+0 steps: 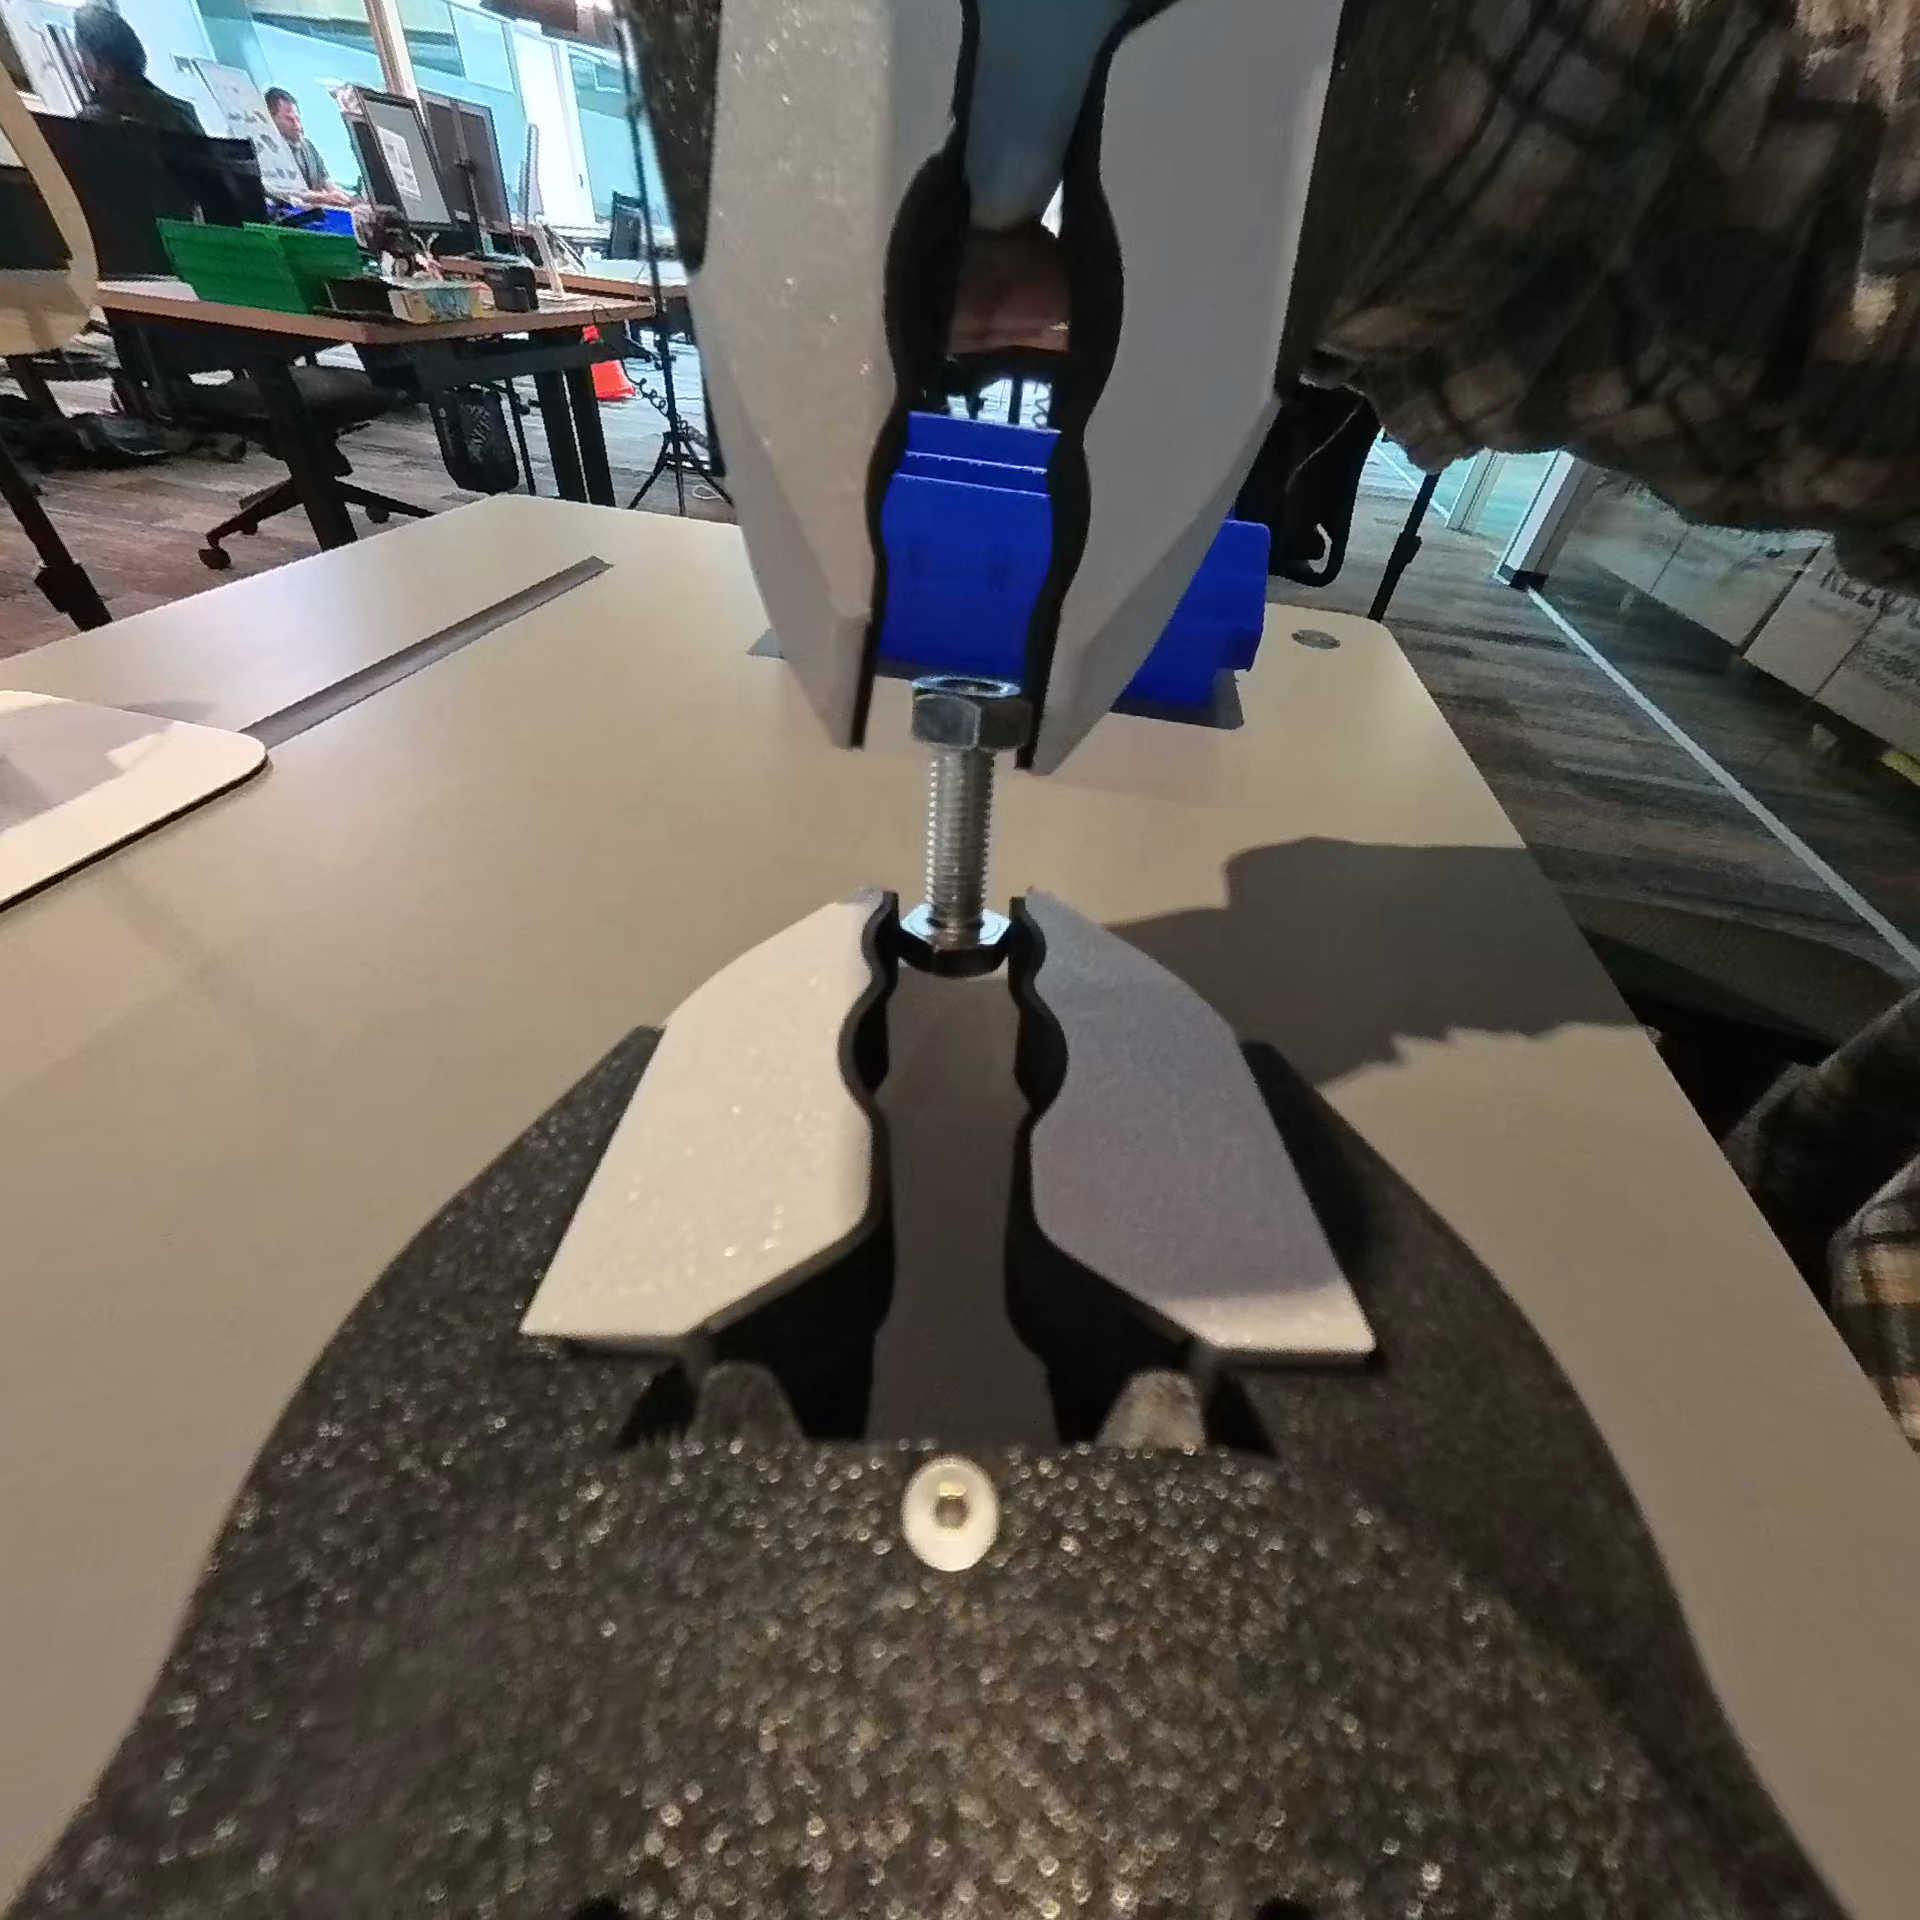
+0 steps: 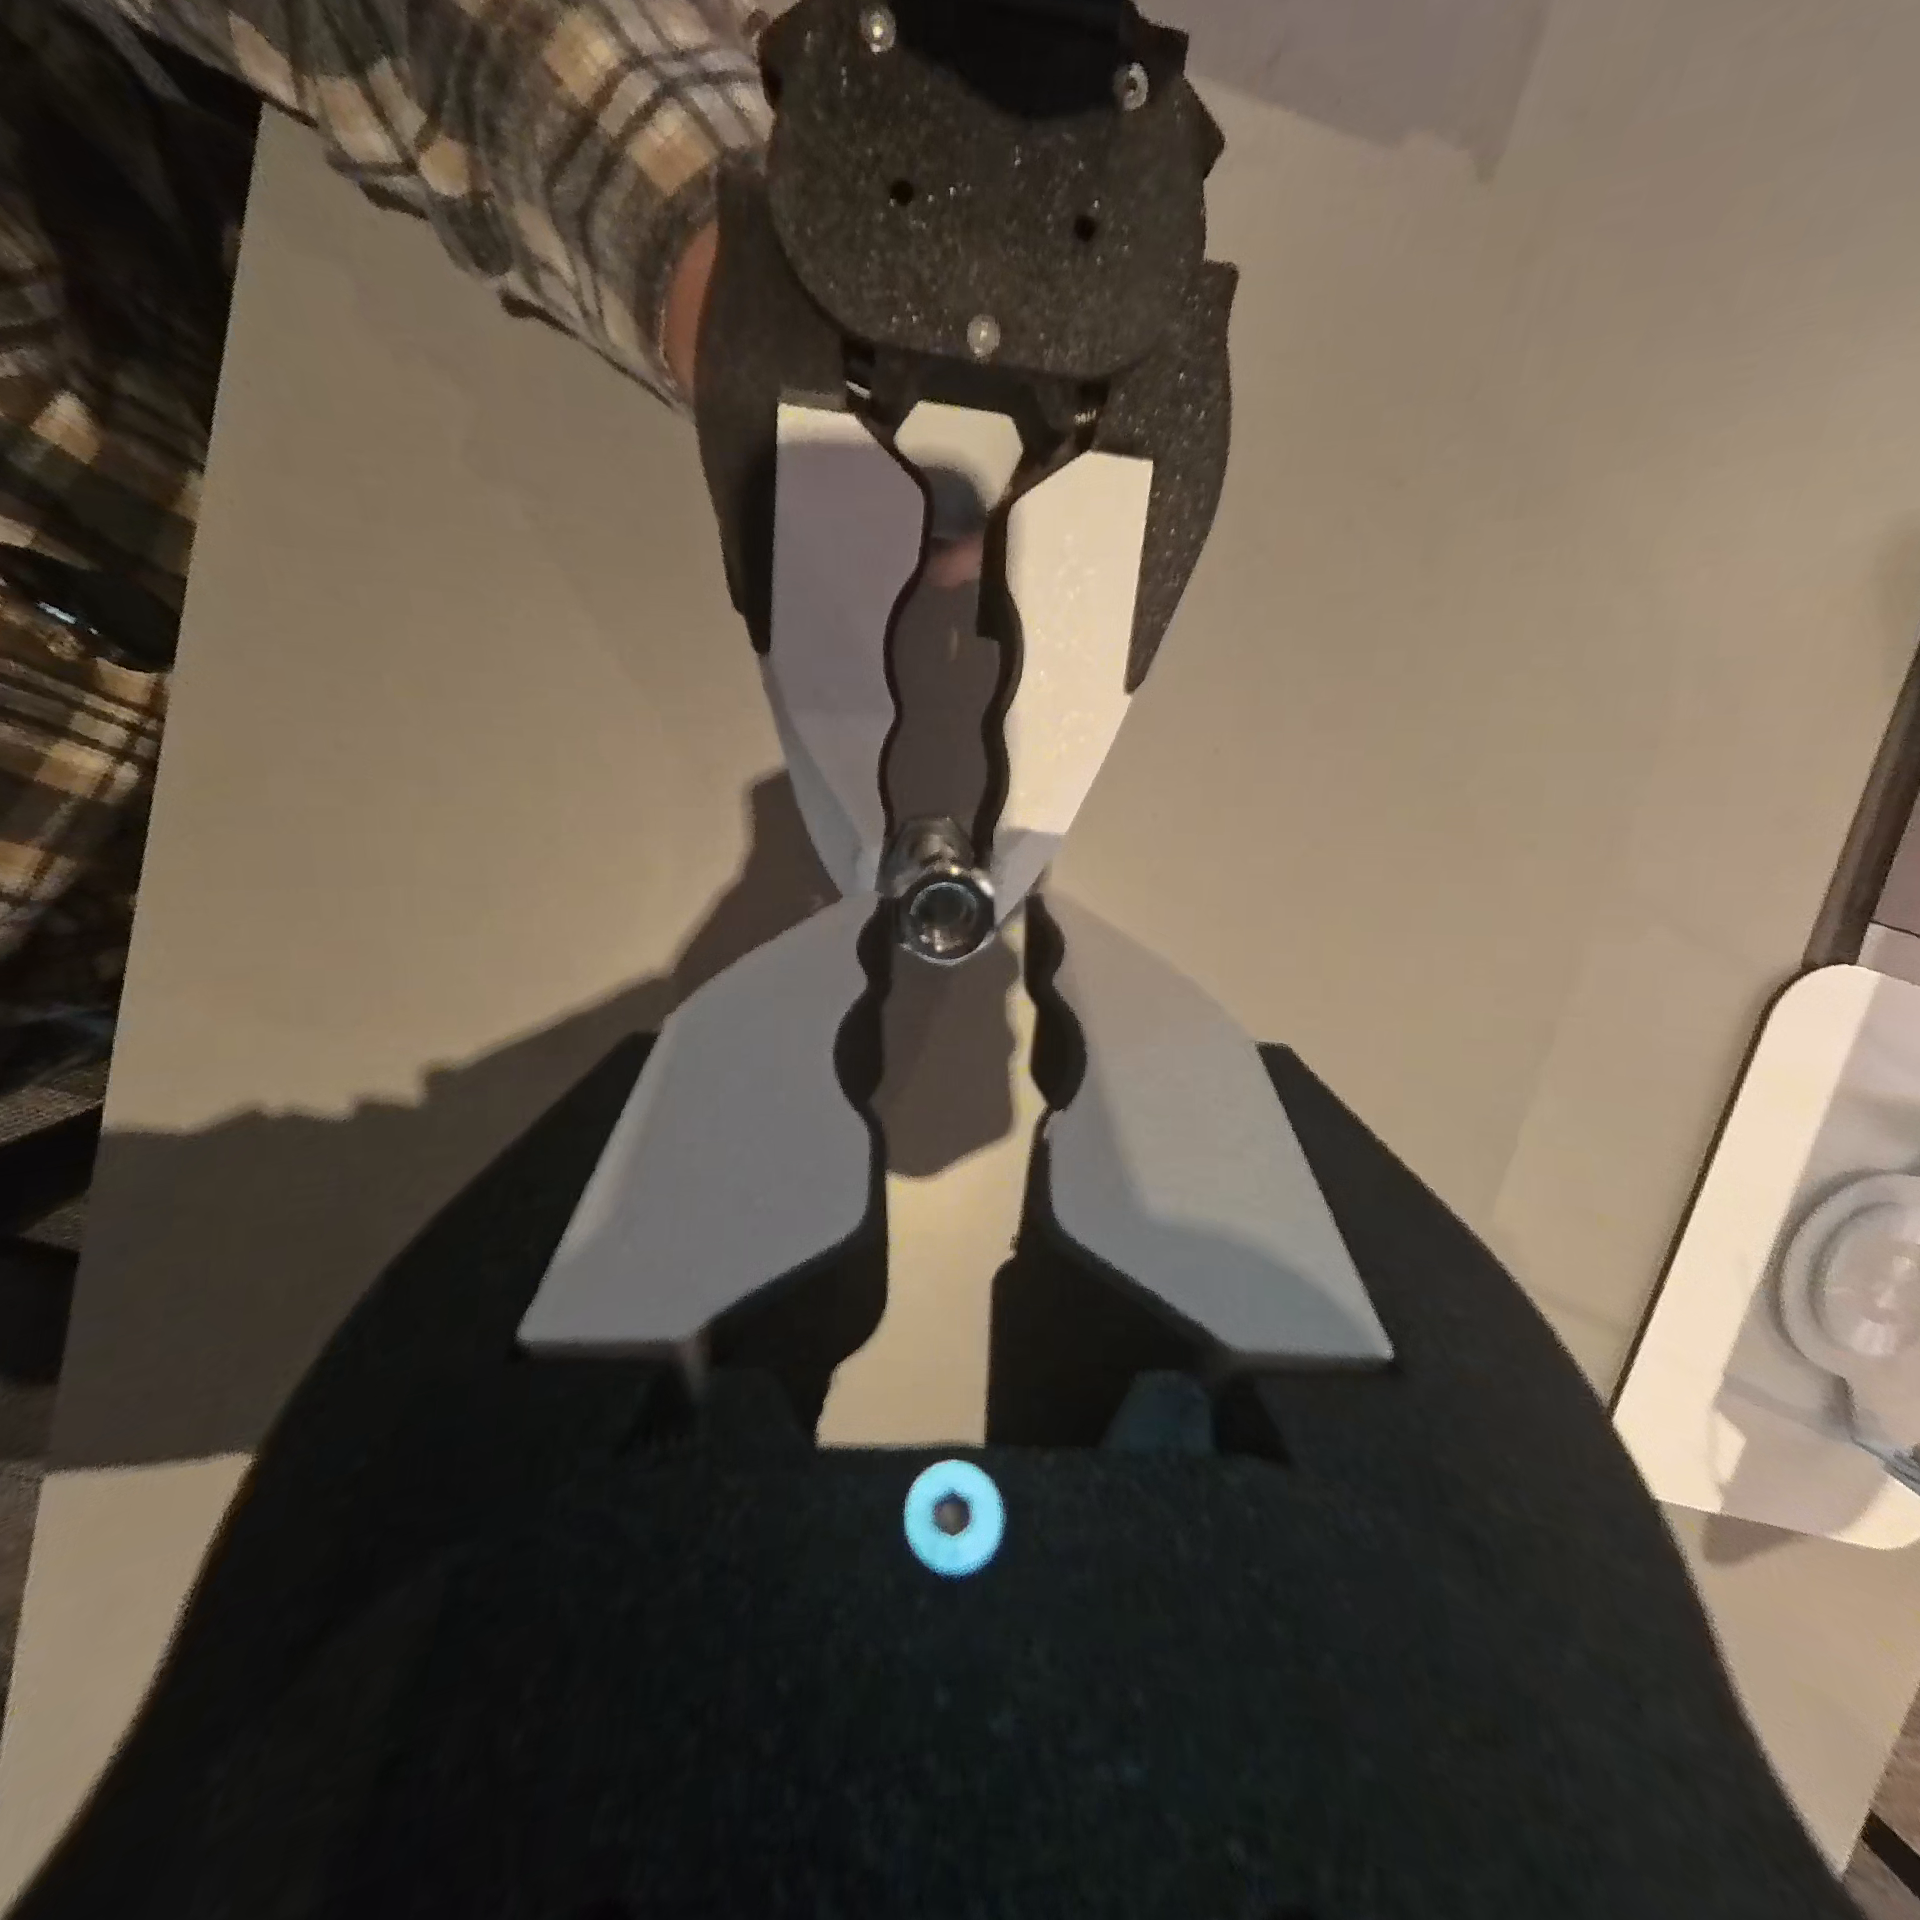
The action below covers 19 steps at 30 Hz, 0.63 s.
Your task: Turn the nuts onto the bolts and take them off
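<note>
The left gripper (image 1: 951, 935) is clenched on the hex head of the bolt (image 1: 958, 831), which stands upright in the air above the worktop (image 1: 416, 831), at about 12 o'clock from the gripper's body. The right gripper (image 1: 951, 717) comes down from 12 o'clock and is clenched on the nut (image 1: 969, 715), which sits at the very top of the thread. In the right wrist view I look along the bolt axis: the nut (image 2: 940, 914) is between the fingertips of the right gripper (image 2: 940, 920), with the left gripper (image 2: 940, 852) just beyond it. I judge the nut is at the start of the thread, so it is either being started or almost off; which one I cannot tell. The next move needs a turn of the right gripper around the bolt axis, keeping the nut straight, while the left holds firm. The worktop is pale beige and smooth; a blue bin (image 1: 1195, 623) stands at 1 o'clock, a white tray (image 2: 1787, 1247) at 3 o'clock. Behind is an office with desks and monitors.
</note>
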### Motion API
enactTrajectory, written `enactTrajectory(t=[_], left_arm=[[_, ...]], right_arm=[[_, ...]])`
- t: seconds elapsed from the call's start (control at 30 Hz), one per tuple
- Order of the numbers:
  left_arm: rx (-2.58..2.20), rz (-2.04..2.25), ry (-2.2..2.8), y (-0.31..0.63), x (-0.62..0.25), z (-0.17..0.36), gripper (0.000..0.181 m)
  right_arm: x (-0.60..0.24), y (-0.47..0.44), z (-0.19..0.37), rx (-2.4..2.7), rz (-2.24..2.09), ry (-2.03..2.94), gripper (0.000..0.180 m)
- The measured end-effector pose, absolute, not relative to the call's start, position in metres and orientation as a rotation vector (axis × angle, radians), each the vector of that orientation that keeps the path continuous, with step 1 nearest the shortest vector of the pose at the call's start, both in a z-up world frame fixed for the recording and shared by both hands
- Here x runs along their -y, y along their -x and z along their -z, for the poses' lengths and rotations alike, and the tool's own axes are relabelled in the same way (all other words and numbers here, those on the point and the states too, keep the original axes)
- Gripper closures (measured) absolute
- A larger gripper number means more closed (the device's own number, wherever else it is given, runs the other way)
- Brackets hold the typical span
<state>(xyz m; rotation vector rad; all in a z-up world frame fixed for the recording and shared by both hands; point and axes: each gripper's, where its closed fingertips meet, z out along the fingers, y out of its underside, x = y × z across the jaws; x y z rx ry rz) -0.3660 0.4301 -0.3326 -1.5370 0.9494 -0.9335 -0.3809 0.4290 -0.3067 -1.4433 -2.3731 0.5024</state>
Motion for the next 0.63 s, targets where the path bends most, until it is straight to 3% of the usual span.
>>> enactTrajectory(t=[0.13,0.23,0.43,0.63], left_arm=[[-0.947,0.937,1.535,0.366,-0.430,0.332,0.161],[-0.940,0.942,1.533,0.367,-0.431,0.331,0.162],[-0.895,0.989,1.503,0.372,-0.432,0.322,0.161],[-0.878,1.051,1.478,0.370,-0.429,0.319,0.161]], right_arm=[[-0.431,0.381,0.304,2.365,-0.489,1.440,0.146],[-0.433,0.380,0.298,2.313,-0.508,1.445,0.129],[-0.418,0.391,0.275,1.809,-1.066,1.384,0.091],[-0.402,0.401,0.280,1.482,-1.338,1.271,0.074]])
